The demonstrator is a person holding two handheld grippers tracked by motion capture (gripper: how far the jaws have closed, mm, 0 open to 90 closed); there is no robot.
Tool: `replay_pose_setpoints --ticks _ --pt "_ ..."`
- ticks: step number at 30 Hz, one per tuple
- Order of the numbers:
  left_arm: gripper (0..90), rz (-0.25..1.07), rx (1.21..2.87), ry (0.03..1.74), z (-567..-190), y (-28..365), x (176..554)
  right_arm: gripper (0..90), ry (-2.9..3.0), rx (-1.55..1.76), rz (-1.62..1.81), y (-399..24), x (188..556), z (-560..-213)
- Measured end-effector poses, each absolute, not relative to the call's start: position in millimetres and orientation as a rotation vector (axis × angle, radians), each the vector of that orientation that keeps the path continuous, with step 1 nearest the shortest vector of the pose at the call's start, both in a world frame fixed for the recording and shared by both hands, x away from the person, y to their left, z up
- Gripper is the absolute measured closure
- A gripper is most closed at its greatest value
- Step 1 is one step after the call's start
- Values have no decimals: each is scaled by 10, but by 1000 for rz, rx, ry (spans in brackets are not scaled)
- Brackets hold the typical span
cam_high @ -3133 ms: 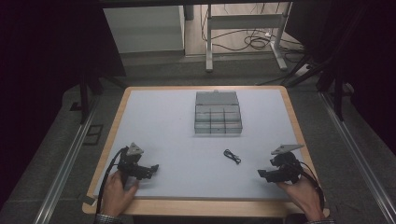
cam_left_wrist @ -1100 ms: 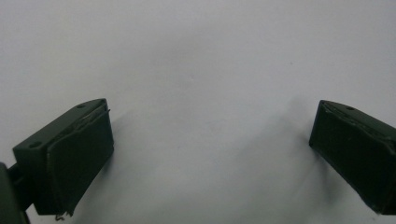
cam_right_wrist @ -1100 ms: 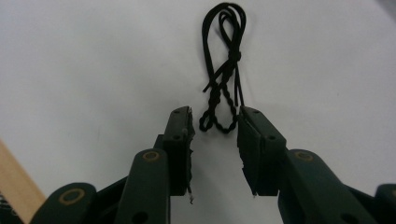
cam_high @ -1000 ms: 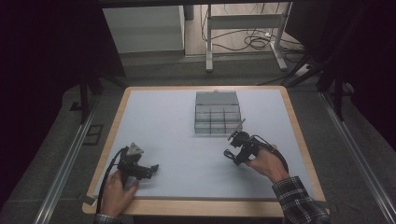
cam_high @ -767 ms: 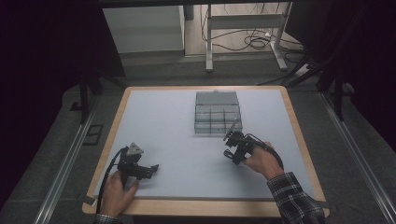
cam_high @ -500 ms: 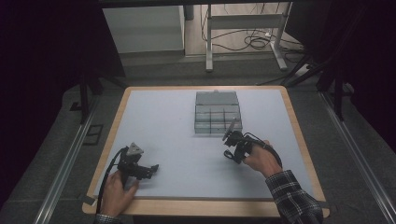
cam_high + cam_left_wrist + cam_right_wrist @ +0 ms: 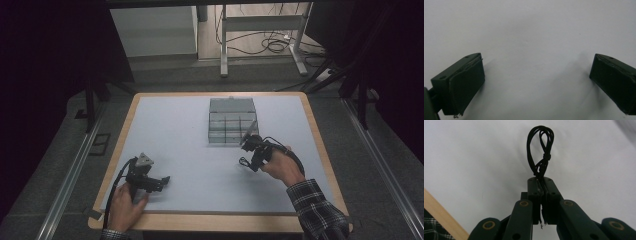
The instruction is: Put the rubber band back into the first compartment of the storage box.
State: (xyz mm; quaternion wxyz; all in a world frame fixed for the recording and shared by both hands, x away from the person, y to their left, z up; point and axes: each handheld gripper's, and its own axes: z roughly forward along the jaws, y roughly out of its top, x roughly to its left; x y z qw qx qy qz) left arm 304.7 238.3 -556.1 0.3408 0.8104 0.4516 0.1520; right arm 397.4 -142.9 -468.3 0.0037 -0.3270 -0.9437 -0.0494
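Organizer compartments seemingly empty

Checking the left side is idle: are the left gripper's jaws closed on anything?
No, the left gripper stands wide open over the bare white table.

Setting: lab or test bay. My table is a pale board with a wooden rim, lit from above, dark all round it. Metal rails run along the grey floor at nine and three o'clock. At twelve o'clock stand a white cabinet and a metal frame, with loose cables coiled on the floor behind it. A grey compartment box sits on my table toward twelve.
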Motion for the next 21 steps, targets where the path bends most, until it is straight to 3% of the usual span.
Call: replay_pose_setpoints --ticks 21 --pt "0 395 2109 1175 -5561 2383 3047 843 -2960 -1094 -479 -1500 4016 -4449"
